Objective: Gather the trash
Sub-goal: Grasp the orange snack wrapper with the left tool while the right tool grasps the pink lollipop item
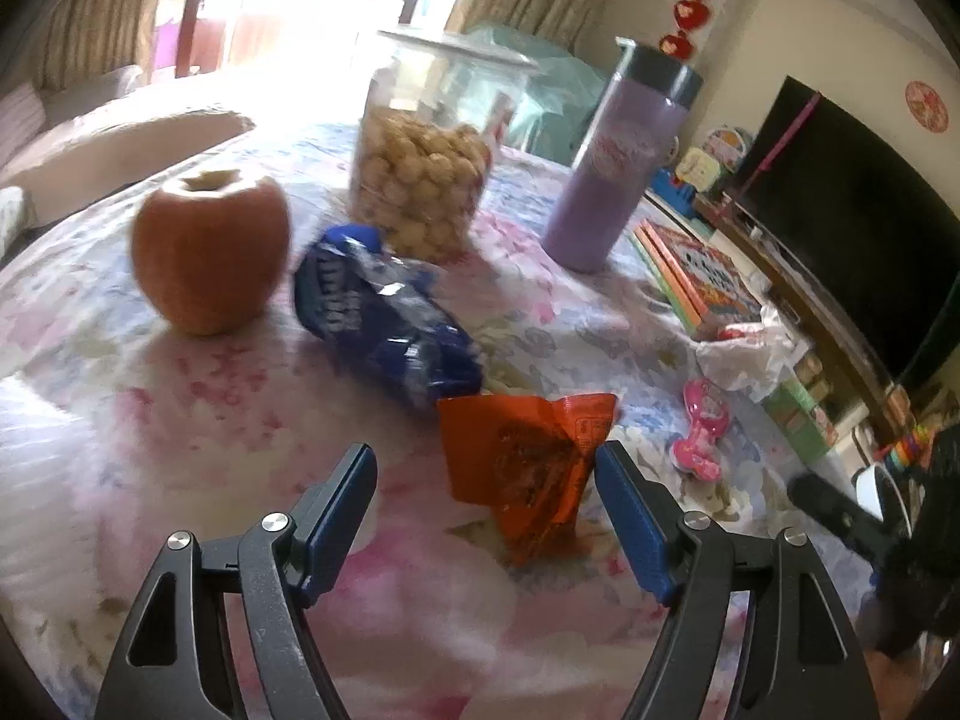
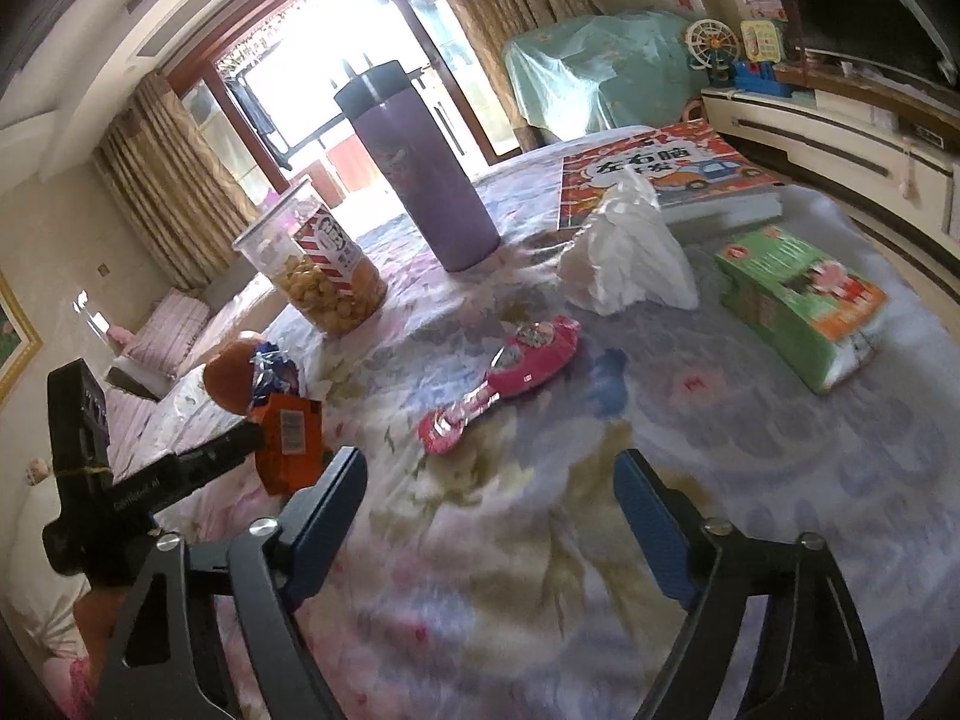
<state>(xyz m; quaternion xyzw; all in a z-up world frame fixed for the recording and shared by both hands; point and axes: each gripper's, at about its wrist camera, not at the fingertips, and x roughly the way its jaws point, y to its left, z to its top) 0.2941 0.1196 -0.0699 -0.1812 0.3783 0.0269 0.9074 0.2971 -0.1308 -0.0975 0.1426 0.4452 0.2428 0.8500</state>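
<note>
Both claws spread over the floral counter (image 1: 180, 432), nothing grasped.

My left claw (image 1: 486, 468) is released, its blue pads apart; the orange wrapper (image 1: 522, 468) lies on the cloth between the tips, closer to the right-hand pad, whether touching I cannot tell. Just beyond it lies the blue snack bag (image 1: 384, 312), beside an apple (image 1: 207, 252). My right claw (image 2: 489, 480) is also released, over bare cloth. Ahead of it lies a pink toy (image 2: 504, 378), and farther on the crumpled white tissue (image 2: 627, 252), near a purple tumbler (image 2: 432, 180) and a green box (image 2: 798, 300).
</note>
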